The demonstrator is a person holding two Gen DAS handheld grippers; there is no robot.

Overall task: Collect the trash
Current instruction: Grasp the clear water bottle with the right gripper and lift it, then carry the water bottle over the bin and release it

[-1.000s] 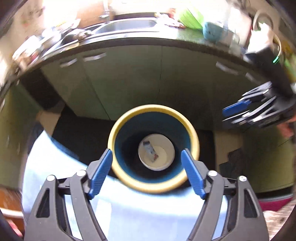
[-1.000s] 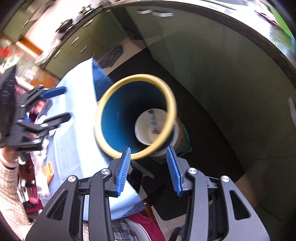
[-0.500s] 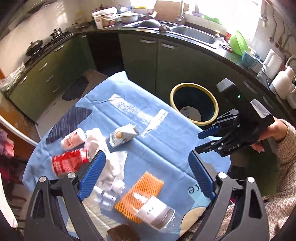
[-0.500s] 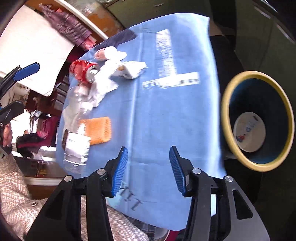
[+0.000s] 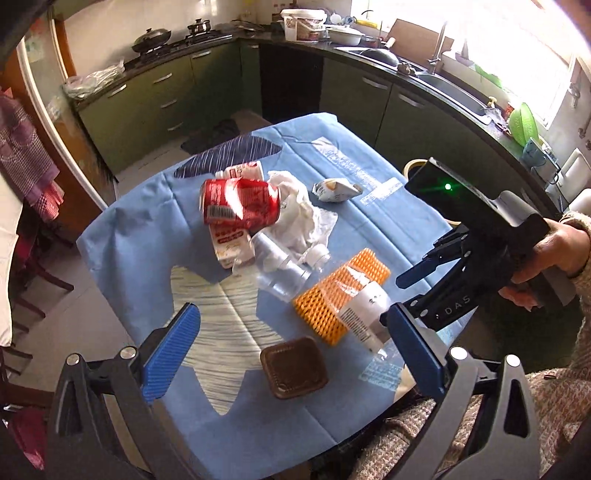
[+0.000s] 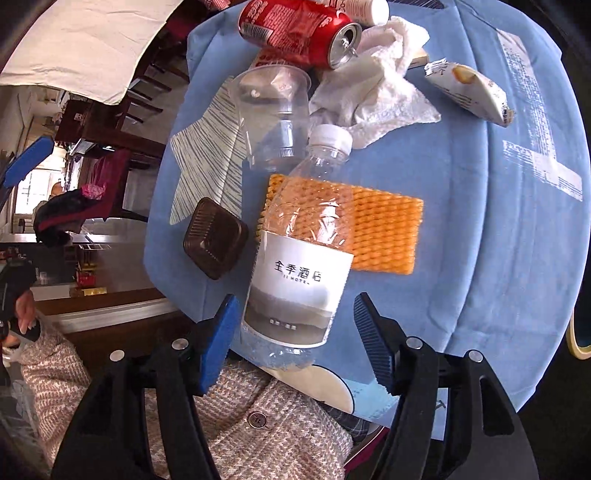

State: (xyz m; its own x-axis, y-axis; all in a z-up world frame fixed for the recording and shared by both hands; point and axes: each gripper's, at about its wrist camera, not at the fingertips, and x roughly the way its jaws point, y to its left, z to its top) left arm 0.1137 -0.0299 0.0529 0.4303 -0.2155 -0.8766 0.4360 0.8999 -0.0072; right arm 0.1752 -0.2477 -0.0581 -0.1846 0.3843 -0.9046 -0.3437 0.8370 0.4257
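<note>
1. The right gripper hangs low over the near edge of the desk, jaws spread wide to either side of the base of the clear water bottle; they do not pinch it.
2. The bottle lies on its side, its base jutting past the desk edge and its upper half on the orange foam net. A brown plastic lid sits just beside it.
3. The left gripper hovers higher above the desk, jaws spread and empty.
4. The rest of the trash lies farther back: a red can, a clear cup, a crumpled tissue and a snack wrapper.
5. Risks, as I judge them:
   - The thin, smooth bottle may buckle or squirt out if the jaws close on its rounded base.
   - A nudge could roll it off the edge.
   - Lifting might drag the foam net along.
   - The bin shows only as a sliver of rim at the right, so a carry there is partly blind.
</note>
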